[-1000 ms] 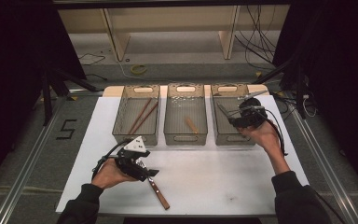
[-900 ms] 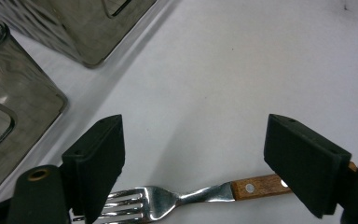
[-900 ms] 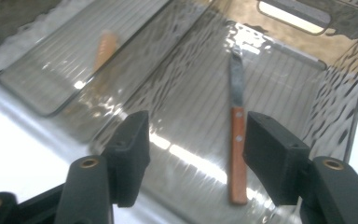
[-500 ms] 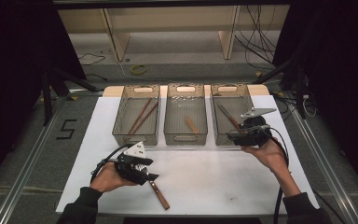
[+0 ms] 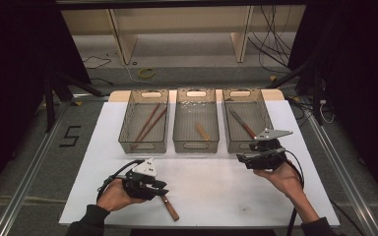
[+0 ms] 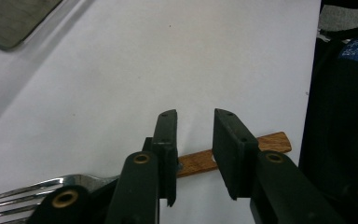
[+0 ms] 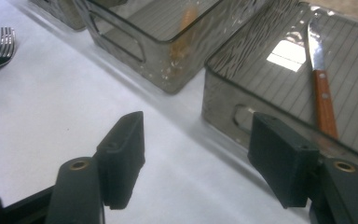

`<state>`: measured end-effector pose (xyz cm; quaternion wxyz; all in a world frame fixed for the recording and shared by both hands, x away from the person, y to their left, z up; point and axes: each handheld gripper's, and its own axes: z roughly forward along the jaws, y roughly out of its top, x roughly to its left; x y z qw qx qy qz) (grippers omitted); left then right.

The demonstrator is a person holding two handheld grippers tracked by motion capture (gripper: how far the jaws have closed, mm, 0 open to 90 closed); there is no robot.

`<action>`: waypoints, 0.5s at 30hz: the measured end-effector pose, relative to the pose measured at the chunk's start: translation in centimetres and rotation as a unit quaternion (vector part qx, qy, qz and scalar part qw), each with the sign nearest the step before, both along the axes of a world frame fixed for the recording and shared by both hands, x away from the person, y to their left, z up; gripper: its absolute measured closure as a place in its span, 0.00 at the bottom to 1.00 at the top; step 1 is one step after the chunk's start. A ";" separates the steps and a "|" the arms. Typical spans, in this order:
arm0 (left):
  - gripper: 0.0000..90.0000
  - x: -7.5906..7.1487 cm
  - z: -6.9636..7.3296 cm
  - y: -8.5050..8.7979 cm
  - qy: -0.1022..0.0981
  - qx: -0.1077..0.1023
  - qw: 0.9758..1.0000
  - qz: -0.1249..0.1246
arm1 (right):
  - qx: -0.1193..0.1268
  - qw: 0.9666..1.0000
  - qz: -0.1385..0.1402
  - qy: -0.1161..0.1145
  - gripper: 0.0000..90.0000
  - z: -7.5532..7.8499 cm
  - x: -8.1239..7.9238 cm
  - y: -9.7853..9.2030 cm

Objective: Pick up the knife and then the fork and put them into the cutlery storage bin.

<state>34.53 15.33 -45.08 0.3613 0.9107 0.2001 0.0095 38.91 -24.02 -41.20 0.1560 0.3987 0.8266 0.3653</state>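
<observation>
A fork with a wooden handle [image 5: 171, 210] lies on the white mat near the front left. In the left gripper view its handle [image 6: 272, 142] and tines [image 6: 9, 200] run across under the jaws. My left gripper [image 5: 158, 189] [image 6: 196, 114] hovers over it. Its jaws have just been closing, and a narrow gap still shows between the pads, with the handle seen through it. My right gripper [image 5: 242, 159] [image 7: 196, 119] stands open and empty in front of the right bin [image 5: 225, 123]. Its jaws have just been opening.
Three clear bins stand in a row at the back of the mat [image 5: 216, 191]. The left bin [image 5: 142, 146] holds chopsticks [image 5: 147, 123], the middle bin [image 5: 195, 146] a small wooden piece [image 5: 202, 131], the right one a wooden-handled knife [image 5: 241, 123] [image 7: 324, 93].
My right gripper has come back from over the right bin and down to the mat in front of it. The left gripper's jaws have narrowed over the fork.
</observation>
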 end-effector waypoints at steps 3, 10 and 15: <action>0.83 -0.3 -0.1 0.1 0.005 0.001 1.000 0.004 | -0.001 1.000 0.003 -0.004 0.38 -0.4 -0.7 0.1; 0.93 -1.2 -0.6 -0.2 0.022 0.006 1.000 0.003 | 0.006 1.000 0.013 -0.007 0.37 -0.8 -2.0 0.1; 0.97 -1.8 -0.9 -0.1 0.025 0.007 1.000 0.003 | 0.010 1.000 0.012 -0.005 0.37 -1.2 -2.8 -0.2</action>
